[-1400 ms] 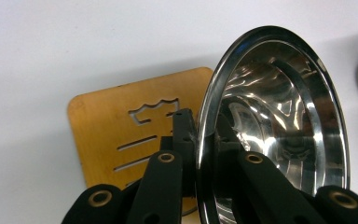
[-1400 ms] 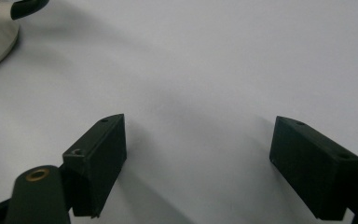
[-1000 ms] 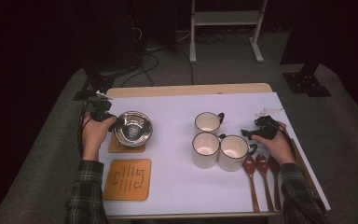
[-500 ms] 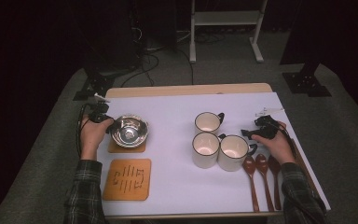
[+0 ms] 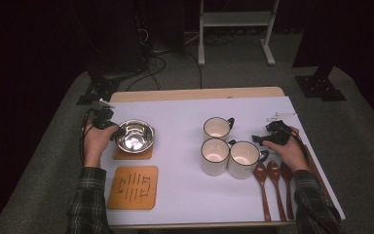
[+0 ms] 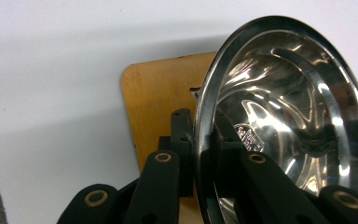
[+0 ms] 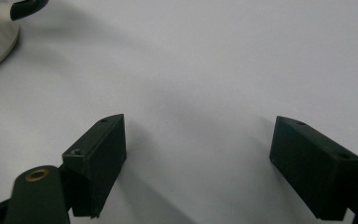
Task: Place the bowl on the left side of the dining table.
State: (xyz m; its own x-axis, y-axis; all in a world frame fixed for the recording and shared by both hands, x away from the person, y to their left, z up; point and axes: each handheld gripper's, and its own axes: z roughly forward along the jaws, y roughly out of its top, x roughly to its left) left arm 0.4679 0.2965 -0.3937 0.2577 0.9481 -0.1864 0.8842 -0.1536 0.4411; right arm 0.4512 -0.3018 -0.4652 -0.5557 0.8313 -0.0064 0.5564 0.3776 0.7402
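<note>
High view: white table (image 5: 185,195) on grey carpet (image 5: 360,122); left fingers (image 6: 200,140) pinch bowl (image 5: 135,135), right fingers (image 7: 105,154) spread.

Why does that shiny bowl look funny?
The bowl sits over a wooden mat while the left gripper pinches its rim. It may be slightly tipped; nothing looks spilled or broken.

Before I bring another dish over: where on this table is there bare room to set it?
The widest bare patch lies between the steel bowl and the three mugs, running to the near edge beside the empty wooden coaster. The far strip behind the mugs is free too. The right side is crowded by mugs and spoons.
</note>
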